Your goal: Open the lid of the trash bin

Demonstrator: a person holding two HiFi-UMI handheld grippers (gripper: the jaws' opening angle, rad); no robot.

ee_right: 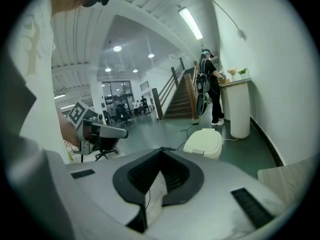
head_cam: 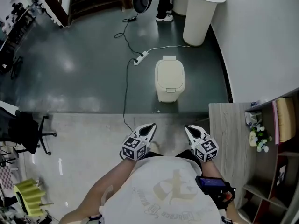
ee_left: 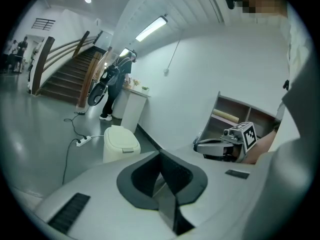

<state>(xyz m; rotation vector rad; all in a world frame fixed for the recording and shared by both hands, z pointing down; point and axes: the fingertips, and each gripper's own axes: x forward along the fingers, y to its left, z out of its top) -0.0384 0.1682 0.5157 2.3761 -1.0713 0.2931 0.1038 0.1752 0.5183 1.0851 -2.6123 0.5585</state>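
1. Dark floor [head_cam: 74,78], white wall [head_cam: 261,41] at right; power strip [head_cam: 141,57] lies left of the bin.
2. Left tool [head_cam: 152,125]: jaws together, nothing held; close to the body.
3. Trash bin [head_cam: 170,80] on the floor straight ahead, well apart from both tools; lid [head_cam: 170,73] down; long axis runs away from the person, front latch looks to be at the near end.
4. Right tool [head_cam: 187,128]: jaws together, empty; neither tool clearly nearer.

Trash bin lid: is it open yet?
No, in the head view the lid lies flat and shut on the trash bin.
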